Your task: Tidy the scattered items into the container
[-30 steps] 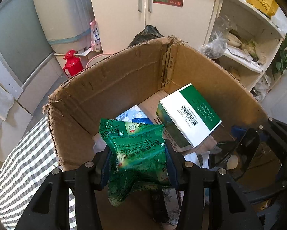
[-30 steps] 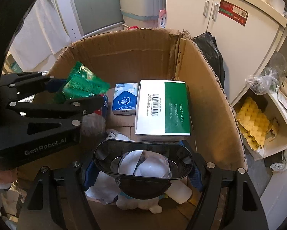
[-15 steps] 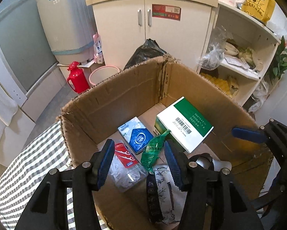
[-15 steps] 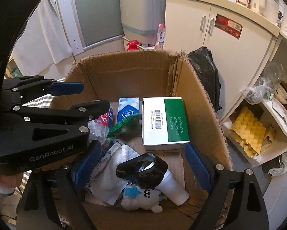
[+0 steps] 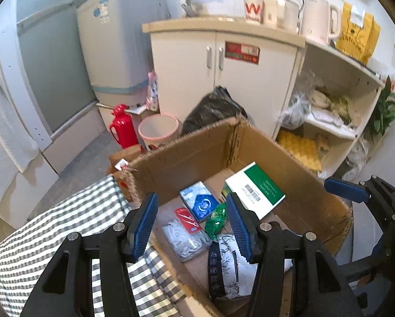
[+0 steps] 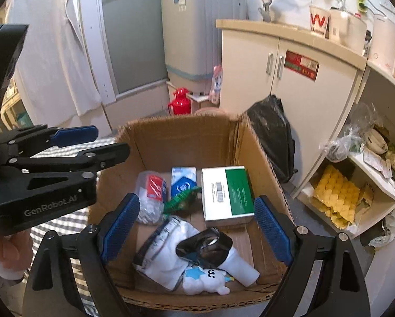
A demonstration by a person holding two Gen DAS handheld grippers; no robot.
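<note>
Left wrist view: left gripper point(image 5: 192, 222) parted, nothing between its fingers, above the cardboard box point(image 5: 271, 153) at lower centre. Green packet point(image 5: 216, 222) lies on the box floor beside the green-and-white carton point(image 5: 255, 190).

Right wrist view: right gripper point(image 6: 194, 224) wide apart, empty. Only this view shows the black-capped white bottle point(image 6: 213, 248) and the plush toy point(image 6: 205, 280) at the box's near edge.
</note>
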